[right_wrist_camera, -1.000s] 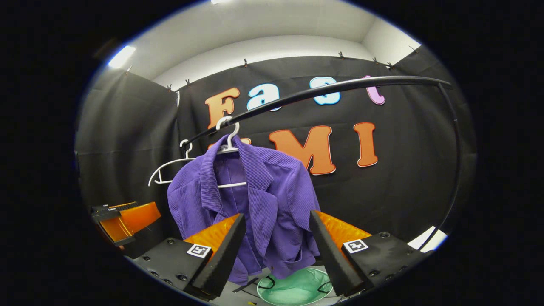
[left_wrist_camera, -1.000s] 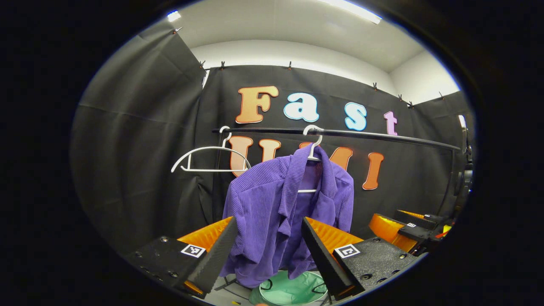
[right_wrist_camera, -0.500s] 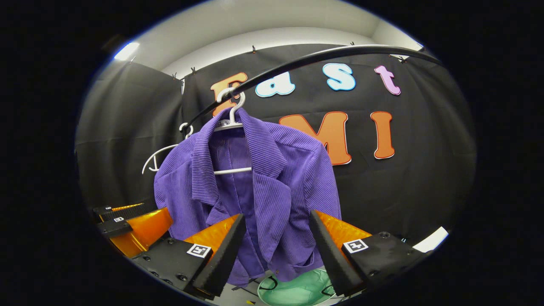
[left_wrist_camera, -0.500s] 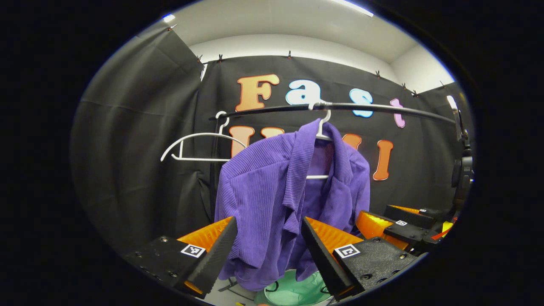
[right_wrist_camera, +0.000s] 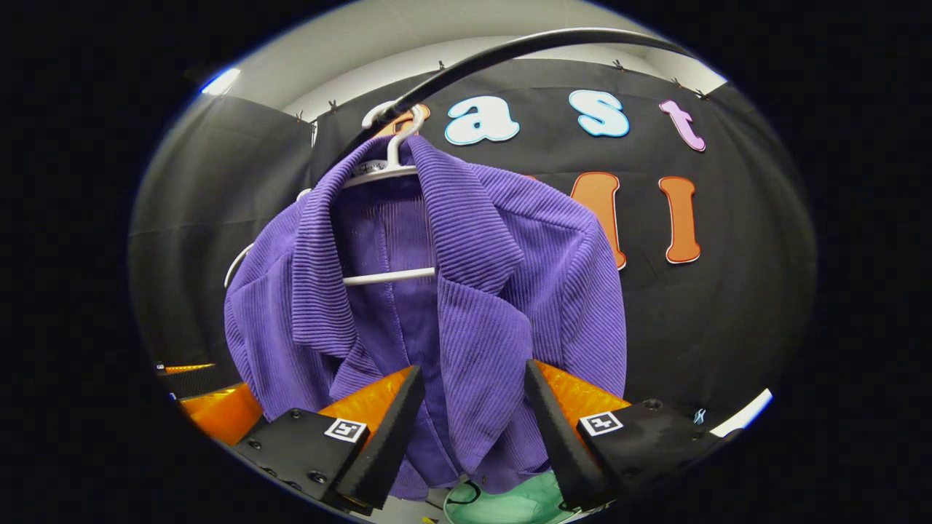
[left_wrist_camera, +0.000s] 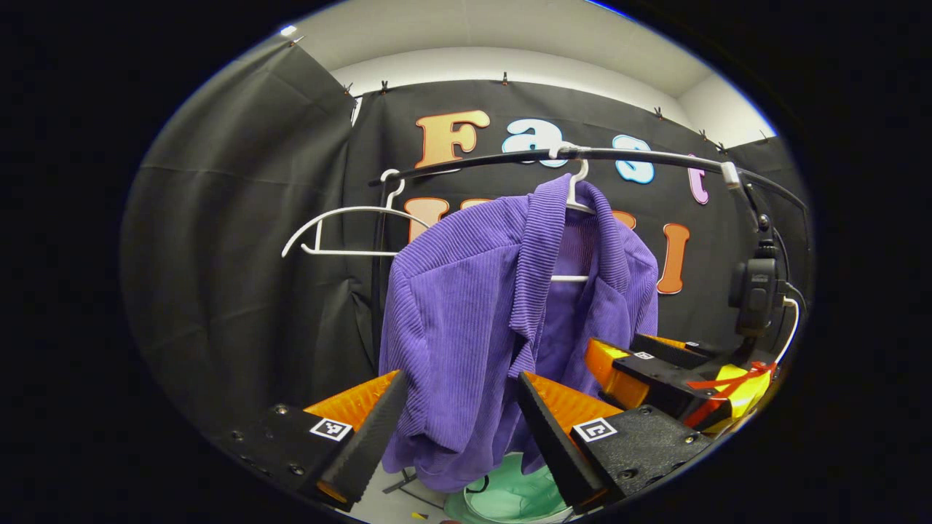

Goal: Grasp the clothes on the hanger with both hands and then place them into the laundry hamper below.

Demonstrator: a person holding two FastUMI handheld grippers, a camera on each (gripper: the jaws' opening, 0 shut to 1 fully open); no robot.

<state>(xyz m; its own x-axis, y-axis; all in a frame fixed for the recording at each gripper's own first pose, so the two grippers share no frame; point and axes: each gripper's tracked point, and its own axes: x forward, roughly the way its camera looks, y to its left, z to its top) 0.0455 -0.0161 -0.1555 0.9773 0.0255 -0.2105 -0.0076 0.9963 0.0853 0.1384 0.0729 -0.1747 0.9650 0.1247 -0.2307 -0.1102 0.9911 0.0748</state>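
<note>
A purple ribbed jacket (left_wrist_camera: 473,306) (right_wrist_camera: 510,291) hangs on a white hanger (left_wrist_camera: 575,200) (right_wrist_camera: 389,164) from a black rail (left_wrist_camera: 641,154) (right_wrist_camera: 510,54). My left gripper (left_wrist_camera: 455,429) is open, its fingers low in front of the jacket's left front panel, apart from the cloth. My right gripper (right_wrist_camera: 470,429) is open too, close before the jacket's right front panel. The right gripper (left_wrist_camera: 648,367) also appears at the right of the left gripper view, beside the jacket. Below the jacket sits a green laundry hamper (left_wrist_camera: 510,498) (right_wrist_camera: 502,506), partly hidden.
An empty white hanger (left_wrist_camera: 342,229) hangs at the rail's left end. A black camera on a stand (left_wrist_camera: 753,295) rises at the right of the left gripper view. Part of the left gripper (right_wrist_camera: 211,407) pokes in low left of the right gripper view. Black cloth walls surround the booth.
Both grippers have moved closer to the jacket, which looms larger in each view. The rail has risen in the views. Both grippers stay open.
</note>
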